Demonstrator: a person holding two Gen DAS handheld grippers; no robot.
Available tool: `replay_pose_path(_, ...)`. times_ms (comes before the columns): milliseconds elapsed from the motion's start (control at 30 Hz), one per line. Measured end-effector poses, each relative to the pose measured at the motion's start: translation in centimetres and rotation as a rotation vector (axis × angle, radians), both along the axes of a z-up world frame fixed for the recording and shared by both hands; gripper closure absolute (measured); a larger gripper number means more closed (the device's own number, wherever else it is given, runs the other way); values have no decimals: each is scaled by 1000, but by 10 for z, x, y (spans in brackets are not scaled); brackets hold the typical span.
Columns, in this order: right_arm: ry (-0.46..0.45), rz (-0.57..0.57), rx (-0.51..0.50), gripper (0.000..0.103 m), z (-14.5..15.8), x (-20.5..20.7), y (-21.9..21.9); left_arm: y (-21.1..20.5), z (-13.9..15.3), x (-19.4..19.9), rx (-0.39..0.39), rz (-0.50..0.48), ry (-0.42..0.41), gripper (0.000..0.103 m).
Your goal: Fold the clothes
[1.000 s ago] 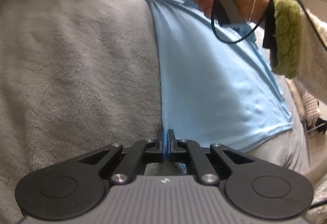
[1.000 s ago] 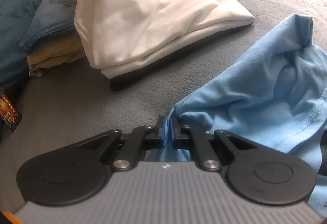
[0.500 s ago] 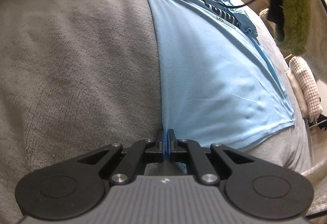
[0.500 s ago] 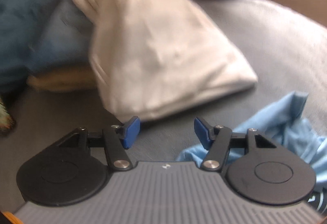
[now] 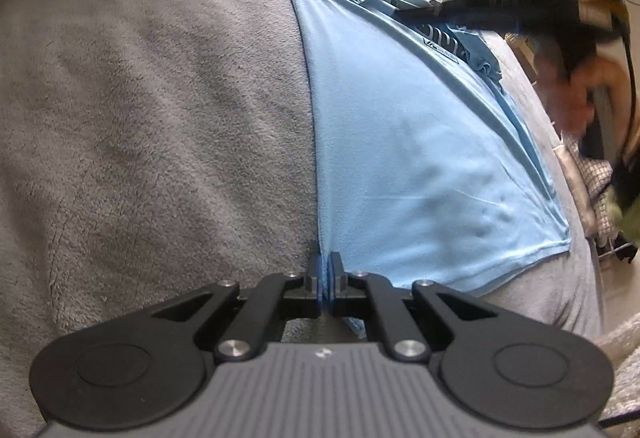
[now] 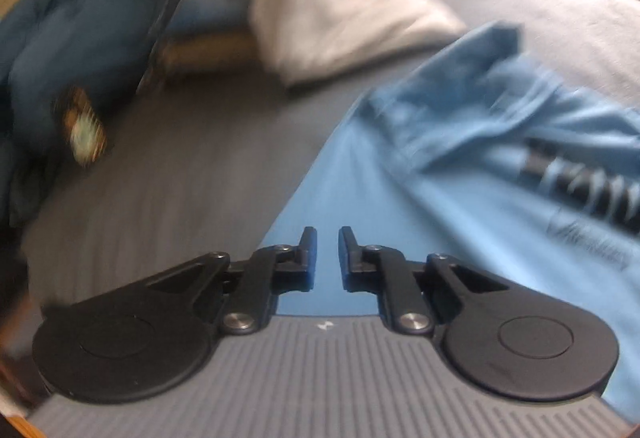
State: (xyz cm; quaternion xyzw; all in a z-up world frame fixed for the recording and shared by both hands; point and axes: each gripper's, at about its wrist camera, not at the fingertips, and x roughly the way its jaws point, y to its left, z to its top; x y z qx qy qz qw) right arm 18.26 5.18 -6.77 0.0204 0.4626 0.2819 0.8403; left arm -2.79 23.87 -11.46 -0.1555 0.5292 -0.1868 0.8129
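A light blue T-shirt point(image 5: 420, 158) lies spread on a grey fleece blanket point(image 5: 160, 118), folded lengthwise with one long straight edge and its hem at the near end. Its far end is bunched into wrinkles, and dark printed lettering point(image 6: 580, 182) shows on the front. The near corner is pinched in the left tool point(image 5: 324, 278)
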Motion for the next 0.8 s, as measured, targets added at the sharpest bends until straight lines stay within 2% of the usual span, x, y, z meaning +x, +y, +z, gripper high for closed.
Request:
replay_pose_path(200,-53,234,-101,95,-32,-50,50,1,3,-5,23,3,-7,100)
replay_pose_path(433,-74,511,-75,96,-44,-147,88,10,3,-14,60,8,13,99)
replay_pose_path(533,-95,554,-54,96,-44,-171,96,20,4,-20,66,23,19,99)
replay_pose_path(633,-42,568,9,97,-44,-177,99,26,8,-22,84,36,1,99)
replay_pose_path(733,-40,583,32,97,-38,-180,101,23,17,-14,103,38,-57,99)
replay_pose_path(800,-56,551,89,97,-25,-176,89,19,24,-8,108,33,-110,98)
